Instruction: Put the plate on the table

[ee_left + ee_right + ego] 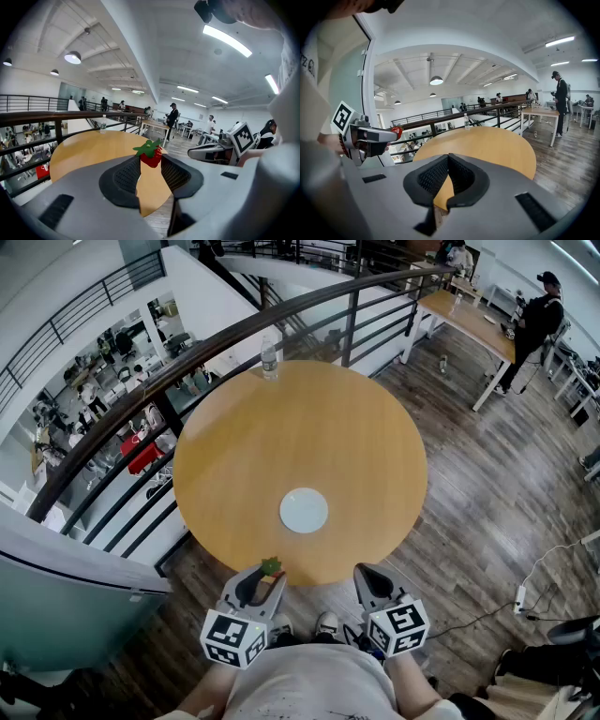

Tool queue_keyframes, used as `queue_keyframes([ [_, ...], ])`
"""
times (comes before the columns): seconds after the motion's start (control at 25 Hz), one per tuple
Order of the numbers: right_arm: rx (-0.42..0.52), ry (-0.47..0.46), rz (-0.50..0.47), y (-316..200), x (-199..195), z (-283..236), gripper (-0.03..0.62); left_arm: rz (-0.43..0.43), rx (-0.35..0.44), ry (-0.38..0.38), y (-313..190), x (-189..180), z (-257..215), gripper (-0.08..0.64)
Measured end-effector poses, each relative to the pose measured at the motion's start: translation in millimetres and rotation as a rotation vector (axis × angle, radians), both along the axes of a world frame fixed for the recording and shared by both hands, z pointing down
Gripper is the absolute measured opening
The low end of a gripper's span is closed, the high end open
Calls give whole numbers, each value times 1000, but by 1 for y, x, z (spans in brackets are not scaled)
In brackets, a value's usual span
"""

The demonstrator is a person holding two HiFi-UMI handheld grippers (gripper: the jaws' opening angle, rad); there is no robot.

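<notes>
The jaws of the left gripper (pixel 151 163) pinch a small red strawberry (pixel 152 157) with green leaves at their tips. The jaws of the right gripper (pixel 448 157) are pressed together. Ahead of both, between the two, the plate (pixel 304 510) lies flat on the round wooden surface (pixel 281 427). It is small, round, pale white and apart from the jaws.

The person held both tongs low in front of the body, side by side and a little apart, each pointing forward and slightly downward. The left tongs (pixel 265 579) had their jaws closed on a small strawberry (pixel 151 157), which was pinched between the tips. The right tongs (pixel 448 160) had their jaws together at the tips, with nothing between them. Both forearms (pixel 411 679) came out from the torso.
</notes>
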State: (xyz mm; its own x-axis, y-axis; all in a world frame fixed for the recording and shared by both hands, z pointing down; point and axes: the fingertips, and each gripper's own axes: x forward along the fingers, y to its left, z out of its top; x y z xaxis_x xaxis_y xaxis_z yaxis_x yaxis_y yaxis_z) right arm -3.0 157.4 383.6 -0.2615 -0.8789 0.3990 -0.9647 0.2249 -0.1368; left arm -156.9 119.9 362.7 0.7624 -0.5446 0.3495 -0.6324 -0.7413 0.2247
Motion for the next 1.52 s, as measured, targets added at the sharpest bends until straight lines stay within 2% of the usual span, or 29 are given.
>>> queue_keyframes([
  [0.52,-12,-1,-24,6,4,1,25,-14,-4,-10,4,6,-1,150],
  [0.72,-7,-6,-57,4,11,0,25,-48,-9,-16,7,11,-3,150],
  [0.92,28,28,-103,8,24,0,25,-93,-10,-22,17,20,1,150],
  [1.12,16,10,-137,10,42,1,25,-147,-9,-30,22,28,-5,150],
  [1.32,-1,-5,-152,2,57,6,25,-194,-15,-49,18,25,-4,150],
  [1.52,-6,-23,-176,-12,50,5,26,-223,-22,-51,8,17,-6,150],
])
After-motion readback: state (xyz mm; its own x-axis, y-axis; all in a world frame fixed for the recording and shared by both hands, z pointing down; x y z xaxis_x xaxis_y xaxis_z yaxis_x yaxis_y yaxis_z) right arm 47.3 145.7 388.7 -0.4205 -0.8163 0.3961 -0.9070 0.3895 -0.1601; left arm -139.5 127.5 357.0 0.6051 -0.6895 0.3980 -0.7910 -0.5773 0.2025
